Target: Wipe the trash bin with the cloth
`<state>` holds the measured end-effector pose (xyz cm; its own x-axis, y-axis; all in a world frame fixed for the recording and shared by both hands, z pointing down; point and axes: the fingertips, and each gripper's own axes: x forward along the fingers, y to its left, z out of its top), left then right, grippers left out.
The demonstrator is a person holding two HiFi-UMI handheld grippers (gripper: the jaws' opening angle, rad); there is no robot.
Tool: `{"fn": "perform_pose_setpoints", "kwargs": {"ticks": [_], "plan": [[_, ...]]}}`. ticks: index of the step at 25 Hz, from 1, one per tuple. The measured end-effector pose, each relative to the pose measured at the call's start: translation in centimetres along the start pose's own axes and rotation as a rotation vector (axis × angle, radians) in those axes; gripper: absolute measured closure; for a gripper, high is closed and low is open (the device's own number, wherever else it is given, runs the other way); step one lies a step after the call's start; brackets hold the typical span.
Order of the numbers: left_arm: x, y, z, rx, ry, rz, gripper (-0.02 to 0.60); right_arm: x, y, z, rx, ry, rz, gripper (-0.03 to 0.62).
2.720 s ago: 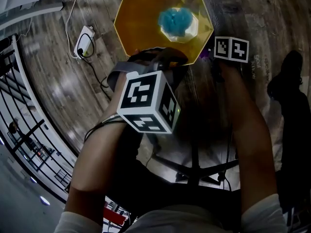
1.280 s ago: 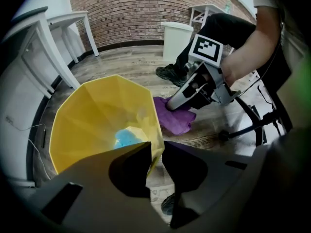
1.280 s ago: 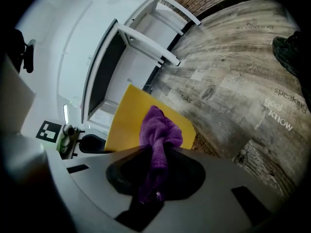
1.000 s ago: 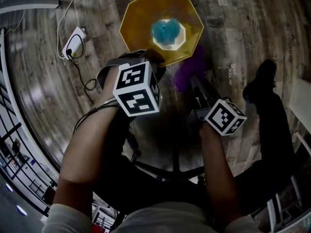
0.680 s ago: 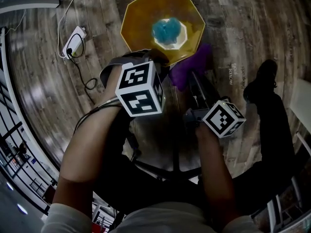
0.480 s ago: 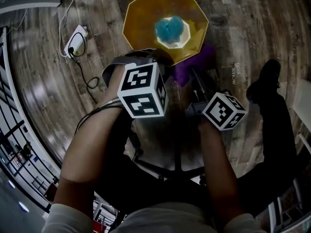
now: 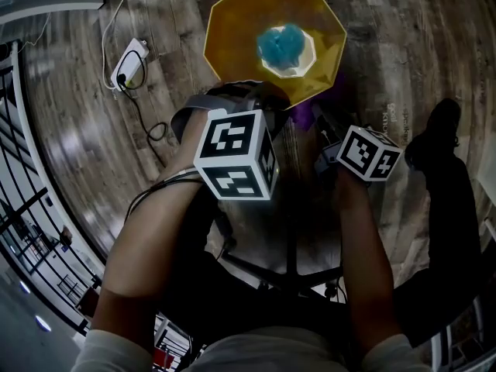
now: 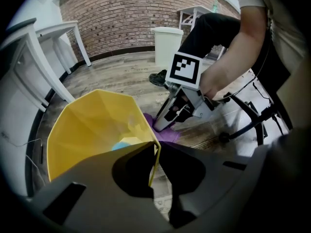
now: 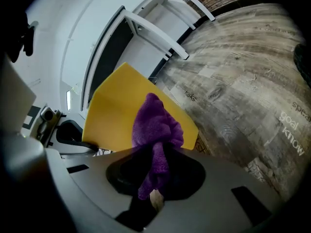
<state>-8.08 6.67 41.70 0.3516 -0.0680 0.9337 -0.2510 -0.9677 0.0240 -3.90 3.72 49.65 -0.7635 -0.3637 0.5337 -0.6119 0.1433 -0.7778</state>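
Observation:
The yellow trash bin stands on the wood floor with a crumpled blue thing at its bottom. My left gripper is at the bin's near rim. Its jaws have just been closing and now pinch that thin rim between them. My right gripper is shut on the purple cloth, which presses against the bin's outer wall. In the left gripper view the right gripper points down at the bin's foot with the cloth bunched there. From the head, the cloth is mostly hidden behind the bin.
A white power strip with its cable lies left of the bin. A white bin and white tables stand farther back by the brick wall. The person's shoe and black stool legs are near me.
The right gripper has carried the purple cloth in against the bin's side and lower, so less of the cloth shows. The left gripper stays at the bin's rim.

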Motion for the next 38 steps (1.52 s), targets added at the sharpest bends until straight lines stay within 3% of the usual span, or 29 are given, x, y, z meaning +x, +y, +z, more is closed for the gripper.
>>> {"fn": "perform_pose_setpoints", "kwargs": {"ticks": [9,18,28,35,38], "plan": [[0.0,0.3,0.1,-0.01,-0.001,0.008,0.552,4.5,-5.2,-2.2,0.063,0.092,-0.084,0.522],[-0.1,0.3,0.3,-0.015,-0.002,0.01,0.552,8.1,-9.6,-3.4,-0.008,0.208,-0.202,0.522],[0.0,0.2,0.2,-0.02,-0.004,0.013,0.552,10.3,-11.2,-4.0,-0.102,0.307,-0.261,0.522],[0.2,0.4,1.0,-0.099,-0.004,0.011,0.552,8.3,-10.8,-3.6,-0.084,0.276,-0.26,0.522],[0.4,0.6,2.3,-0.144,-0.047,0.012,0.551,6.2,-11.2,-3.5,-0.055,0.237,-0.26,0.522]]}}
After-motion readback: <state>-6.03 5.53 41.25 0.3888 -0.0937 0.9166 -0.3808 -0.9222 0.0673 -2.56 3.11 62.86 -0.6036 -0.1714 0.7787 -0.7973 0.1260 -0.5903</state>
